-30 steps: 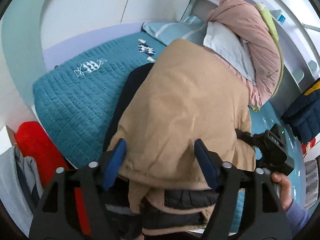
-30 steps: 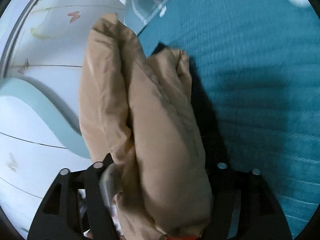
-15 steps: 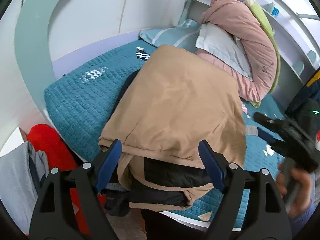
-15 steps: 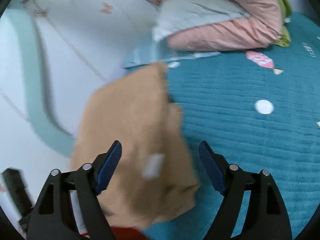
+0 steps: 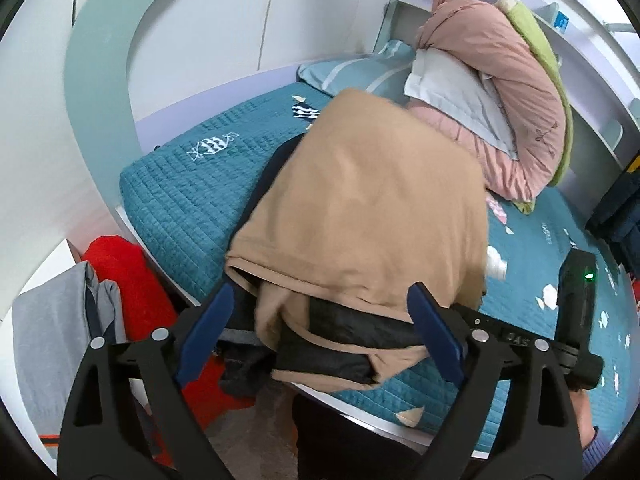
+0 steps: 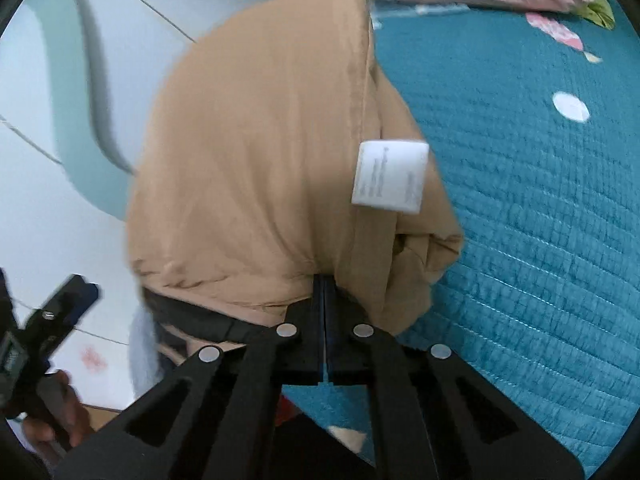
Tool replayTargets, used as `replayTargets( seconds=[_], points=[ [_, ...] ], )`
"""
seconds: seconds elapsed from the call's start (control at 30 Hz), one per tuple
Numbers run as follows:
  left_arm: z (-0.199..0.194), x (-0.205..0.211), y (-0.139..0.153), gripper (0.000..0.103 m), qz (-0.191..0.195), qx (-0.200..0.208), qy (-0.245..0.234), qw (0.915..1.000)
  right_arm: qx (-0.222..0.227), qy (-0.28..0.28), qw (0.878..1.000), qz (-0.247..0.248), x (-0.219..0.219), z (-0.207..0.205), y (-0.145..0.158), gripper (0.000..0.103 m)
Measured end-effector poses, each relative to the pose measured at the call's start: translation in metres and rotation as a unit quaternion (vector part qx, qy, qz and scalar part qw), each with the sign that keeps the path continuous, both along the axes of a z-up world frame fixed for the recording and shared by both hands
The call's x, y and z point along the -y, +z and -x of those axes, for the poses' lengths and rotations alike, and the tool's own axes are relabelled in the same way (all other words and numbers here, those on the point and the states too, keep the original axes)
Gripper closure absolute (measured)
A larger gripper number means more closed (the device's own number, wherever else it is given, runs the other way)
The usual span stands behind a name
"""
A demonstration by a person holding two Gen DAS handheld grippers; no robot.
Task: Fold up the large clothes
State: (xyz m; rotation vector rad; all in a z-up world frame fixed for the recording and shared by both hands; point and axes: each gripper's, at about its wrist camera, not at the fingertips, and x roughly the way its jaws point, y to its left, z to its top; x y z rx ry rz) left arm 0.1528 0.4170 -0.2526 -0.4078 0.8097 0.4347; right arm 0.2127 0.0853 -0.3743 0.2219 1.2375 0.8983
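Observation:
A large tan coat (image 5: pixel 360 208) with a black lining lies folded on the teal bed, its near hem hanging over the bed's front edge. My left gripper (image 5: pixel 320 328) is open and empty, just in front of the hem. My right gripper (image 6: pixel 325 300) is shut on the coat's near right edge (image 6: pixel 280 152), below a white care label (image 6: pixel 390 176). The right gripper's body also shows in the left wrist view (image 5: pixel 576 312), at the coat's right side.
A pink duvet with a grey pillow (image 5: pixel 500 80) is piled at the bed's far right. A striped blue pillow (image 5: pixel 352 72) lies behind the coat. Red and grey clothes (image 5: pixel 120 280) sit on the floor at left. The teal quilt (image 6: pixel 540 200) spreads right.
My right gripper was open and moving half a second ago; now it is shut on the coat's right edge. My left gripper has drawn back slightly and stays open.

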Motion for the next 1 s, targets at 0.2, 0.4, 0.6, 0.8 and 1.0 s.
replayTargets(
  seconds=[0.2,0.4,0.6,0.8,1.0],
  points=[
    [0.002,0.035,0.023,0.012,-0.04,-0.004,-0.021,0.999,0.078,0.009,0.996,0.041,0.03,0.029,0.056,0.079],
    [0.014,0.085,0.059,0.005,-0.112,0.007,-0.038,0.993,0.162,-0.028,0.982,0.088,0.075,0.071,0.112,0.027],
    [0.035,0.121,0.094,0.005,-0.121,0.016,-0.024,0.9922,0.201,-0.05,0.975,0.086,0.103,0.082,0.158,0.012],
    [0.062,0.155,0.135,0.005,-0.141,0.044,-0.014,0.9889,0.257,-0.074,0.961,0.07,0.135,0.12,0.206,0.008],
    [0.082,0.204,0.173,0.005,-0.163,0.088,-0.048,0.9815,0.298,-0.105,0.947,0.056,0.166,0.145,0.241,0.008]
  ],
)
